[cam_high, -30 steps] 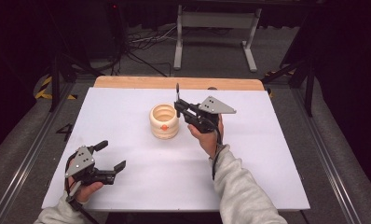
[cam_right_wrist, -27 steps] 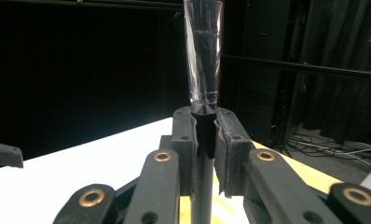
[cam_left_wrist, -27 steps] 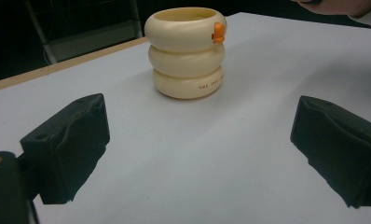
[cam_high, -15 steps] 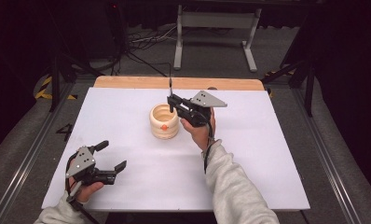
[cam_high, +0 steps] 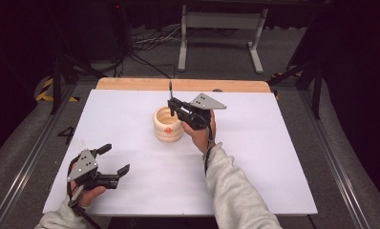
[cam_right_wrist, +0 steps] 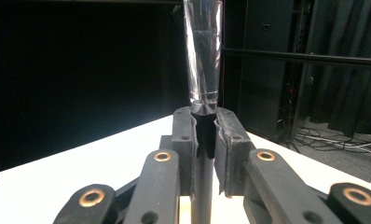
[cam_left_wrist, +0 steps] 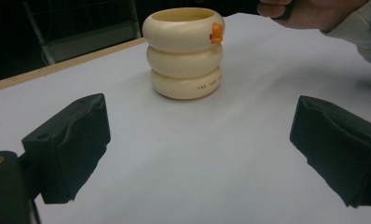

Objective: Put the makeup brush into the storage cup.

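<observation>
Okay, quick pass from my remote seat. My right gripper is clenched on a thin dark utensil, probably a spoon or brush handle, can't tell which. In the right gripper view the jaws are pinched tight on its shaft, with the shiny tapered part sticking straight up above them. High view puts that gripper over the middle of the white table, hovering at the right rim of the cream ringed holder, utensil upright just above the holder's opening. Can't tell if the lower tip is already inside.

The holder sits at table centre, slightly toward the far side, three stacked rings with a small orange knob on the top ring. Tiny print on the bottom ring, unreadable.

My left gripper is released, jaws spread wide, nothing between them, resting low at the near left corner and well apart from the holder. Left gripper view shows both black pads wide open, with the holder far ahead between them.
</observation>
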Motion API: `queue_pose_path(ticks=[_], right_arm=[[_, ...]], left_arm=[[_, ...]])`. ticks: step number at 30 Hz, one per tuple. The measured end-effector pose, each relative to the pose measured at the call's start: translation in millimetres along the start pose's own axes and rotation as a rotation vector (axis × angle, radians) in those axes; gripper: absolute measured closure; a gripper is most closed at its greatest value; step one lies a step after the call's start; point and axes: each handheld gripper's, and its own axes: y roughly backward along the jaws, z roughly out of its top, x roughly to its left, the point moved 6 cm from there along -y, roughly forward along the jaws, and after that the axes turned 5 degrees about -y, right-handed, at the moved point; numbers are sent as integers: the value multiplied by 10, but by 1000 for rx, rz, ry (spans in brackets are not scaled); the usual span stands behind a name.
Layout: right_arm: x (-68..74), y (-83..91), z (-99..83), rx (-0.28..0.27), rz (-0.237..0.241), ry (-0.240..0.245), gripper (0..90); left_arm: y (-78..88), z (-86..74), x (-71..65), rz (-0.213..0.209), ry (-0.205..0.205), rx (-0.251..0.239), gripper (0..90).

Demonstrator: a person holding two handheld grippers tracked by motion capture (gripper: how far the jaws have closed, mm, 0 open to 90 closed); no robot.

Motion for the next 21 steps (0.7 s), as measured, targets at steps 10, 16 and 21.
queue_pose_path(ticks=[10, 16, 21], right_arm=[[-13, -82, -127, 21, -4, -1, 800], [-49, -87, -198, 28, -14, -15, 800], [-70, -84, -268, 40, -23, -22, 799]], left_arm=[[9, 5, -2, 0, -2, -6, 58], [6, 6, 4, 1, -1, -8, 58], [4, 6, -3, 0, -4, -6, 58]])
